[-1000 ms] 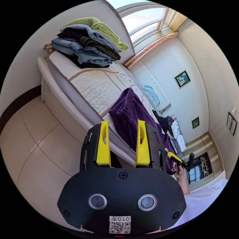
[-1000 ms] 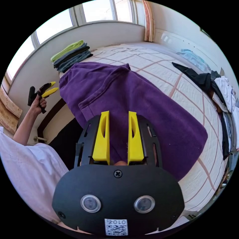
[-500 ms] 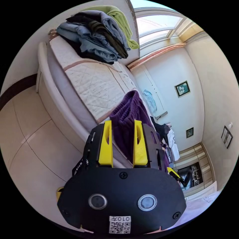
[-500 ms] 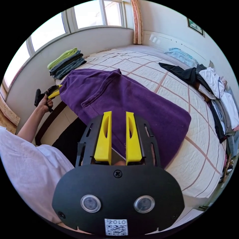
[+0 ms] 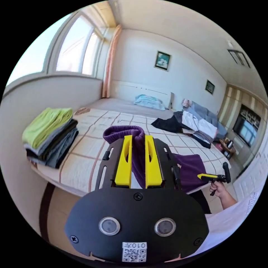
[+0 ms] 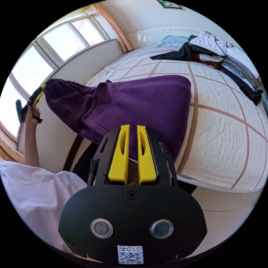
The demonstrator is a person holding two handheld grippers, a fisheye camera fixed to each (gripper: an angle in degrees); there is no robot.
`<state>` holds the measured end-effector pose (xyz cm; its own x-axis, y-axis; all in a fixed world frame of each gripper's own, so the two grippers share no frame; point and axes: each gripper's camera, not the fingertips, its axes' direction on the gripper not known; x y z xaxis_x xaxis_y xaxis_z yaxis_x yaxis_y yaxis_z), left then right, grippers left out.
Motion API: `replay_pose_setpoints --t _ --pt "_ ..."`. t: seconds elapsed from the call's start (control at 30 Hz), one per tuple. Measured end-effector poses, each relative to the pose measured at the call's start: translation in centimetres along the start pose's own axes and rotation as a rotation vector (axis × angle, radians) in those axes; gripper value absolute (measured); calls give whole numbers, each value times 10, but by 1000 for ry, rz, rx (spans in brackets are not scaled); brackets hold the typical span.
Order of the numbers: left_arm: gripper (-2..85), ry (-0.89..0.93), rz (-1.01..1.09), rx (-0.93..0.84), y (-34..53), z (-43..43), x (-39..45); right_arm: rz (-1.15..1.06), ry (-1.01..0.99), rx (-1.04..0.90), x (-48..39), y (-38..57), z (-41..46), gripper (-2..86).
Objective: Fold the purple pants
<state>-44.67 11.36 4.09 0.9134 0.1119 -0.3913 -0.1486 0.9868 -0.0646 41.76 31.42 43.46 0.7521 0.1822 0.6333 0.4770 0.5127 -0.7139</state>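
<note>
The purple pants (image 6: pixel 139 97) lie across the near side of the quilted bed (image 6: pixel 223 120), one end lifted off it. My left gripper (image 5: pixel 138 137) is shut on the bunched waistband (image 5: pixel 124 131) and holds it up in the air. That same gripper (image 6: pixel 37 93) appears in the right gripper view at far left, in a person's hand, with the waistband hanging from it. My right gripper (image 6: pixel 133 127) is shut on the pants' near edge at the bedside. It also appears low at the right of the left gripper view (image 5: pixel 208 176), tip against the purple cloth (image 5: pixel 189 167).
A stack of folded clothes (image 5: pixel 48 136) with a green piece on top sits at the bed's left corner. Unfolded garments (image 6: pixel 223 53) are heaped on the far side. A light blue item (image 5: pixel 148 101) lies by the headboard. Tiled floor (image 6: pixel 223 206) runs beside the bed.
The left jaws have closed on the waistband and raised it off the bed. The right jaws have narrowed onto the pants' edge. Both views have swung.
</note>
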Motion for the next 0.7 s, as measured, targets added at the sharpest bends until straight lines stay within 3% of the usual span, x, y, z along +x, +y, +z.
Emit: replay_pose_setpoints --t 0.13,0.27,0.4,0.6,0.7 --pt "76 163 543 -31 -43 33 205 72 -115 102 24 16 -18 68" --pt "72 337 884 -229 24 125 357 183 -127 141 64 48 -35 70" --pt "71 501 885 -453 74 187 398 201 -165 124 85 65 -43 78" --pt "67 602 753 -356 45 141 355 145 -294 187 79 44 -56 117" --pt "64 521 618 -344 36 128 303 109 -187 150 70 12 -50 125"
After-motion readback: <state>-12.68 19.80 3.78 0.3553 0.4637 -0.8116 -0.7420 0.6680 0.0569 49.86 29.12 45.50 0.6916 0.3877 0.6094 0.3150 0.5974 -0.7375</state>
